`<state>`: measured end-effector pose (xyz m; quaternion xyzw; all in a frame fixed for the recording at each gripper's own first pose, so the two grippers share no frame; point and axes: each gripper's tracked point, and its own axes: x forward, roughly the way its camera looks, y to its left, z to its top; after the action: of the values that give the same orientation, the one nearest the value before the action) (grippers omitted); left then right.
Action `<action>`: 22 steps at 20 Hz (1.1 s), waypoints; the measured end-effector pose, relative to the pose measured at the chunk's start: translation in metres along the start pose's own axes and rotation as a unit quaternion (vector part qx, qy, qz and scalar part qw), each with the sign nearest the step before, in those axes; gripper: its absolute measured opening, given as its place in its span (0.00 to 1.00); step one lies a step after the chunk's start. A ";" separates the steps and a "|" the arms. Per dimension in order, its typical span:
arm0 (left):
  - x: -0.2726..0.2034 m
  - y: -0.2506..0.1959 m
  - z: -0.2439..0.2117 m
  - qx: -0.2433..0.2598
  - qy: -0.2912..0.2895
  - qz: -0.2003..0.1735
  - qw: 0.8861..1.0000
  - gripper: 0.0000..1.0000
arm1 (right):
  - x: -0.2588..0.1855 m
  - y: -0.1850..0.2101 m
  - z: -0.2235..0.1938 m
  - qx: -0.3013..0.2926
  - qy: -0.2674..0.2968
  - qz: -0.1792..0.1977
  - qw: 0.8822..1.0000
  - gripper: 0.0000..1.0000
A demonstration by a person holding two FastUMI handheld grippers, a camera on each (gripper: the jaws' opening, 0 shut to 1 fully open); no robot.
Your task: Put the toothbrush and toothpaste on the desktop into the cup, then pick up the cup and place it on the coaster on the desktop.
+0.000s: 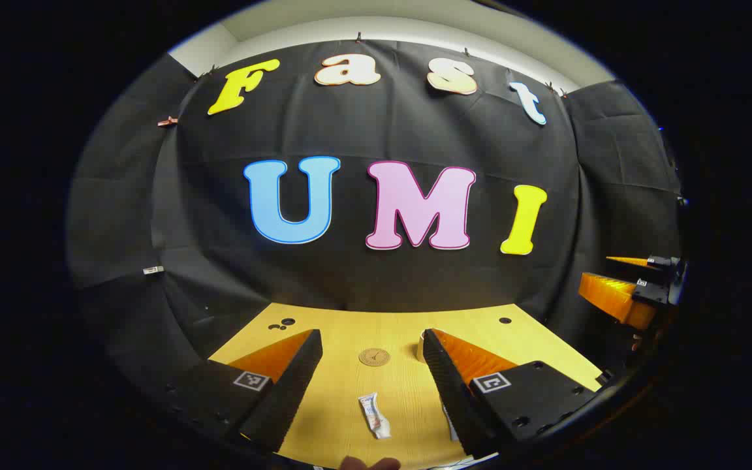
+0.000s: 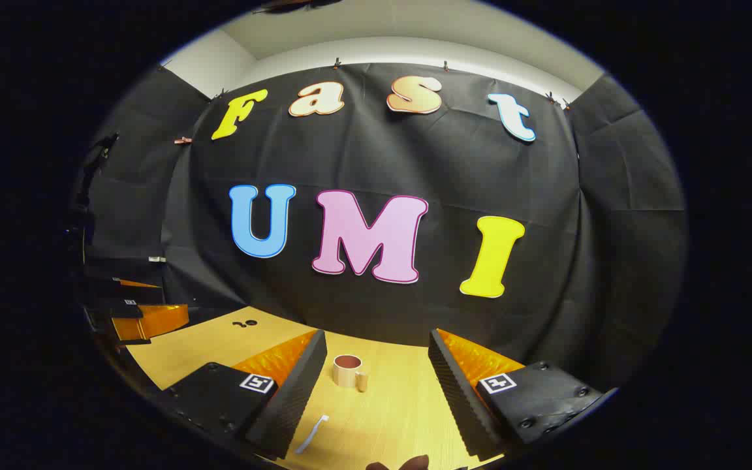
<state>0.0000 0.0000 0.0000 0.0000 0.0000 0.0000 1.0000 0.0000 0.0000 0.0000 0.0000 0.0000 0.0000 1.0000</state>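
Two risks are standing out, both judged from how things are lying. In the left gripper view, the left gripper [image 1: 371, 372] is hovering with its fingers spread wide and empty over the tabletop [image 1: 350, 333]; one toothpaste tube [image 1: 374, 414] is lying flat between them, with one coaster [image 1: 374, 357] beyond, so a flat, slippery tube could be skidding away from a shallow pinch. In the right gripper view, the right gripper [image 2: 376, 385] is also hanging open and empty; one cup [image 2: 348, 371] is standing ahead and one toothbrush [image 2: 312, 434] is lying nearer, thin enough to be missed, and a careless drop could be tipping the cup.
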 end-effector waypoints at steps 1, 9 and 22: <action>0.002 0.000 -0.003 0.000 0.004 -0.004 1.000 0.97 | 0.000 0.001 -0.001 0.001 0.002 -0.002 1.000 0.97; 0.013 -0.008 -0.009 -0.001 0.012 -0.020 1.000 0.97 | 0.004 0.011 -0.013 -0.017 0.017 -0.008 1.000 0.97; 0.077 -0.005 -0.116 -0.035 0.167 -0.028 0.985 0.97 | 0.002 0.014 -0.019 -0.024 0.034 -0.015 0.999 0.97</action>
<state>0.0772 -0.0049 -0.1156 -0.0351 0.1671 -0.0280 0.9849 0.0016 0.0136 -0.0193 -0.0239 0.0337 -0.0147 0.9990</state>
